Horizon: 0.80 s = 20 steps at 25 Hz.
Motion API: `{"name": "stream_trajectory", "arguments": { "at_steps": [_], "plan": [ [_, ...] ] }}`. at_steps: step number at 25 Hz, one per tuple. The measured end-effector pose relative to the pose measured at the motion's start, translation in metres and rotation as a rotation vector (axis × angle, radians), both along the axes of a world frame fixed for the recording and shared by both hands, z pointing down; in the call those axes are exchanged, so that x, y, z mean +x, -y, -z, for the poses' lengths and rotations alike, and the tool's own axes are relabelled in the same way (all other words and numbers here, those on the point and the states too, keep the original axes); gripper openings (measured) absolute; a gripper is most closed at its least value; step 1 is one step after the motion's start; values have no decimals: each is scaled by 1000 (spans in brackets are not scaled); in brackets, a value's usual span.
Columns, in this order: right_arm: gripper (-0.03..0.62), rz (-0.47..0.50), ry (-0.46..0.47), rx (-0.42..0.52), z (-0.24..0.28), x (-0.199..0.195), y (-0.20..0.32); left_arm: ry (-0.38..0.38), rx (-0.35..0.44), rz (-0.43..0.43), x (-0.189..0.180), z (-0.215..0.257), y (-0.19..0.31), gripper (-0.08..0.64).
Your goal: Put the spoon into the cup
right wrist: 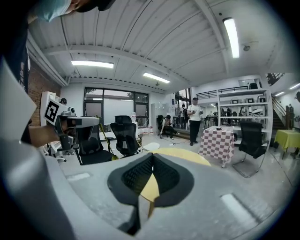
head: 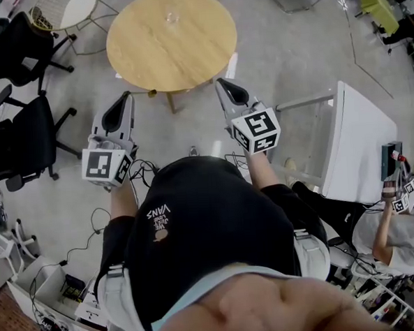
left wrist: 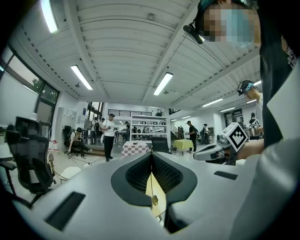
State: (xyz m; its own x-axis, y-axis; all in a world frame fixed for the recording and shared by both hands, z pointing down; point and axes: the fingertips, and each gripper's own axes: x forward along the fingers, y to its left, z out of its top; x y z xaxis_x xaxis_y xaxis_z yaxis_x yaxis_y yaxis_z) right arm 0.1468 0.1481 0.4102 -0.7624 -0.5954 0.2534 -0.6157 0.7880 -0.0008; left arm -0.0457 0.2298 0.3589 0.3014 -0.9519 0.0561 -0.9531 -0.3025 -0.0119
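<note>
Both sets of jaws were pressed together w/ nothing in them. Left gripper pointed toward a round wood table. A small clear thing, maybe the cup, sat on the table's far part, too small to tell which way it pointed. Right gripper pointed there too.

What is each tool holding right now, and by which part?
Nothing: the left tool and the right tool are both shut and empty.
</note>
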Motion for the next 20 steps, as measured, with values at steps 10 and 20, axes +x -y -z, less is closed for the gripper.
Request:
{"name": "stream_trajectory", "arguments": {
  "at_steps": [10, 20],
  "plan": [
    [-2, 64, -3, -43, -19, -17, 42, 17, -21, 68, -16, -5, 31, 14],
    [-2, 12, -16, -59, -27, -60, 85, 1, -44, -3, -58, -16, 89, 14]
  ]
}}
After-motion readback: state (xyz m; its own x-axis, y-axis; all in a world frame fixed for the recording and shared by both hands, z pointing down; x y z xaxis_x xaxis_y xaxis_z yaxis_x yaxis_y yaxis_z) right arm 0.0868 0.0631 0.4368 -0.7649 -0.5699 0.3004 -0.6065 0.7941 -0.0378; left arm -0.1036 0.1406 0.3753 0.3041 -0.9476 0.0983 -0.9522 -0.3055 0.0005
